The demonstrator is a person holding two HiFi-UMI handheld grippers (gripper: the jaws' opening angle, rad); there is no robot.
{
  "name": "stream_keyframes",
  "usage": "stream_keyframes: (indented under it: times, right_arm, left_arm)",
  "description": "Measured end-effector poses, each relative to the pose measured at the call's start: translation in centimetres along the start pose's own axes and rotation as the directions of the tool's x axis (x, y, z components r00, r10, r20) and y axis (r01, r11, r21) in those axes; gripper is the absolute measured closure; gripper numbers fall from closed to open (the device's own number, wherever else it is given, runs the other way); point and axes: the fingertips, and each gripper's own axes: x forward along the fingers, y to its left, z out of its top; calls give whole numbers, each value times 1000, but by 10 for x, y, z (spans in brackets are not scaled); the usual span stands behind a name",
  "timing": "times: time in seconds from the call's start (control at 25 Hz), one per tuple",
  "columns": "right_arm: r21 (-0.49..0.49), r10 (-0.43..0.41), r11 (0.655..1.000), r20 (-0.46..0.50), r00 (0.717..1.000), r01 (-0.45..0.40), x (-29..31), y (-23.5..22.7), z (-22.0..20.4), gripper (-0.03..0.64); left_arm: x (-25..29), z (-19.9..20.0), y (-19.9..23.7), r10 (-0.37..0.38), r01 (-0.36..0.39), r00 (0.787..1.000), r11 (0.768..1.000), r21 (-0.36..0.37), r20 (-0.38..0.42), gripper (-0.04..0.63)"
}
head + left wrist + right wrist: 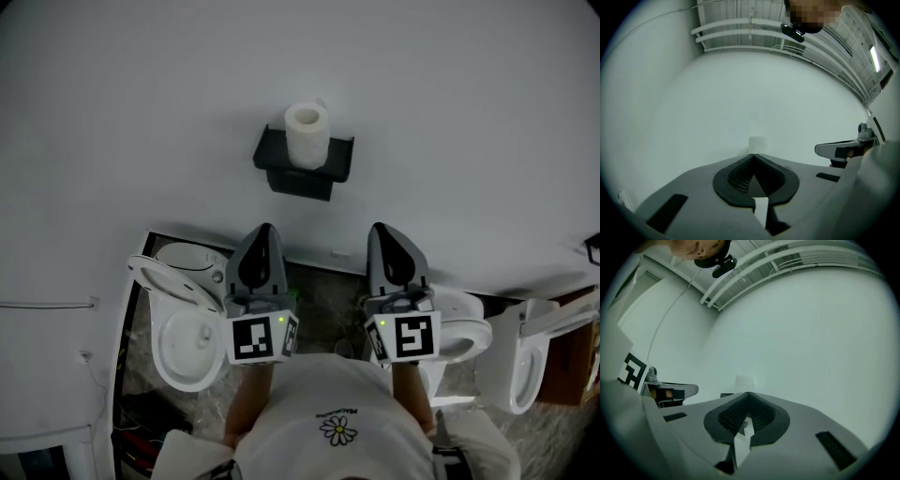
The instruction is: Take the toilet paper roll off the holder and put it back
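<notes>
A white toilet paper roll (pixel 307 134) stands upright on a black wall-mounted holder (pixel 305 167) on the white wall. Both grippers hang below it, side by side and pointing at the wall, well apart from the roll. My left gripper (pixel 263 231) is shut with nothing in it, and so is my right gripper (pixel 380 229). In the left gripper view the roll (pixel 758 142) shows faintly just past the closed tips of the left gripper (pixel 753 156). In the right gripper view the roll (pixel 744 382) sits just above the right gripper (pixel 748 393).
Below the grippers, white toilets stand on a speckled floor: one with its lid up at the left (pixel 185 342), another at the right (pixel 461 335), and a third further right (pixel 525 364). The wall around the holder is plain white.
</notes>
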Motion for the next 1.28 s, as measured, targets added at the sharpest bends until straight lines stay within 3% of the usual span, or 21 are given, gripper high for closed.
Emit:
stream_keyframes:
  times: [0.12, 0.24, 0.44, 0.6, 0.84, 1.12, 1.28]
  right_arm:
    - [-3, 3, 1000, -1, 1000, -4, 0, -5, -1, 607]
    - [-3, -5, 1000, 1, 1000, 5, -2, -10, -2, 607]
    - [2, -29, 1000, 1, 1000, 29, -8, -17, -3, 607]
    - [12, -51, 999, 0, 999, 51, -13, -22, -2, 607]
    - [21, -87, 996, 1, 996, 86, -17, -29, -4, 607]
    - [26, -124, 992, -3, 992, 124, -26, -40, -4, 607]
    - [35, -147, 989, -3, 989, 147, -28, -48, -5, 607]
  left_arm:
    - [7, 12, -1, -10, 10, 1000, 1000, -1, 15, 580]
    - [21, 47, -4, -63, 61, 995, 998, 26, 79, 570]
    - [52, 95, -6, -146, 143, 977, 989, 34, 156, 464]
    - [81, 99, -12, -203, 202, 973, 979, 24, 108, 304]
    - [118, 71, -33, -282, 282, 959, 959, 38, 8, 182]
    - [158, 38, -33, -254, 259, 962, 965, 44, -105, 172]
    - [172, 26, -29, -259, 263, 956, 965, 5, -138, 173]
